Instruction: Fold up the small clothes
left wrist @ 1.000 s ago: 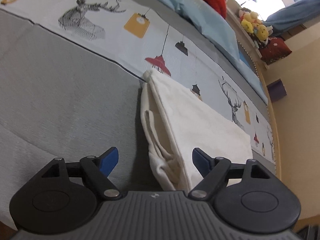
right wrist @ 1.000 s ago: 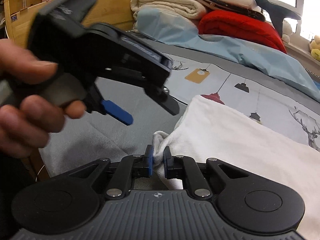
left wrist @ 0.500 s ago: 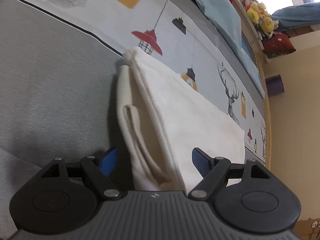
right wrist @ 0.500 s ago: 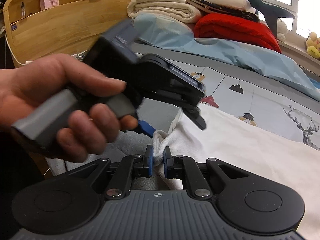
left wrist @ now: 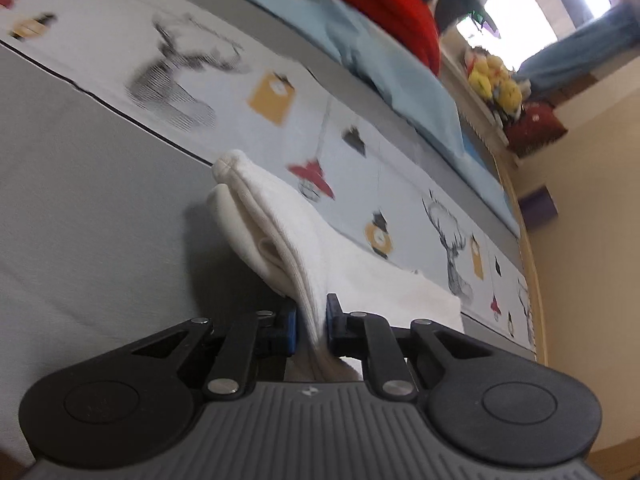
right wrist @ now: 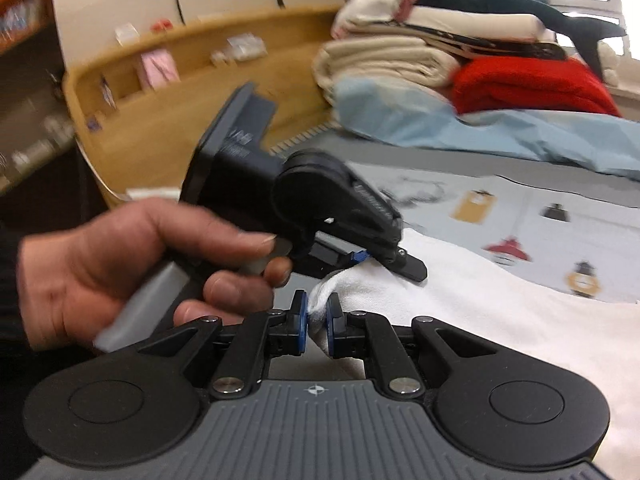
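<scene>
Left gripper (left wrist: 311,322): we saw it clamped on the white garment's (left wrist: 320,248) folded edge.
Right gripper (right wrist: 317,326): pinched on a bunched corner nearby.
Garment: it lay on the printed bedsheet (left wrist: 380,152).

A bed (left wrist: 100,208) with a grey sheet and a deer-and-lamp printed cover (left wrist: 360,152) fills the room. A curved wooden headboard (right wrist: 168,120) holds small items. Folded blankets (right wrist: 400,60) are stacked near a bright window (left wrist: 520,12); the wall (left wrist: 592,220) is pale yellow.
</scene>
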`<action>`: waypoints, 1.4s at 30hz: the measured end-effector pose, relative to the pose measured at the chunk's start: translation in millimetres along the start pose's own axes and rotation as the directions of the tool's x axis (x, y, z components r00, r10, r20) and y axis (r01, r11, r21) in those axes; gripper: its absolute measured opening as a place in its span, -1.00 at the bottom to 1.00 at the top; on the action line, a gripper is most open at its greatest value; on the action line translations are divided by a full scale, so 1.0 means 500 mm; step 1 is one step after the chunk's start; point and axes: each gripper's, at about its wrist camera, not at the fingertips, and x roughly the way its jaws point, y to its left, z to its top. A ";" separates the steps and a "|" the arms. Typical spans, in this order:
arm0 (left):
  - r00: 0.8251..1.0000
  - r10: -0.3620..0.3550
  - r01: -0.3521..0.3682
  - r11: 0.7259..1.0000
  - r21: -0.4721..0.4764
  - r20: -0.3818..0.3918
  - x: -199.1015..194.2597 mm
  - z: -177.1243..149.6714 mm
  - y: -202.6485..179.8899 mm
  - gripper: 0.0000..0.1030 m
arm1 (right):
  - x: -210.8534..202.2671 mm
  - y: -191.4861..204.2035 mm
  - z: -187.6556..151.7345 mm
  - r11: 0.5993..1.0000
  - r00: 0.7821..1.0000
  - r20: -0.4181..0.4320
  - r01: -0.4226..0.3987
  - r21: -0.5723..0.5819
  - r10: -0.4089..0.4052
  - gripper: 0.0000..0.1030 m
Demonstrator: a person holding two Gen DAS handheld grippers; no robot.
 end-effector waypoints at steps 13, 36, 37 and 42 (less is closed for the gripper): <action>1.000 -0.002 0.004 0.988 0.152 -0.014 0.031 -0.029 -0.172 -0.73 | -0.136 -0.099 -0.009 0.987 0.989 0.028 0.140 0.082 -0.143 -0.82; 0.959 -0.096 0.212 0.867 0.451 -0.266 0.186 -0.196 -0.412 -0.26 | -0.380 -0.448 -0.231 0.645 0.829 -0.284 0.555 0.526 -0.482 -0.20; 0.952 -0.080 0.220 0.851 0.477 -0.296 0.189 -0.206 -0.408 -0.26 | -0.376 -0.457 -0.234 0.629 0.836 -0.289 0.543 0.556 -0.467 -0.19; 0.909 0.062 0.230 0.752 0.618 -0.412 0.239 -0.287 -0.361 -0.27 | -0.342 -0.481 -0.237 0.623 0.835 -0.349 0.550 0.557 -0.425 -0.83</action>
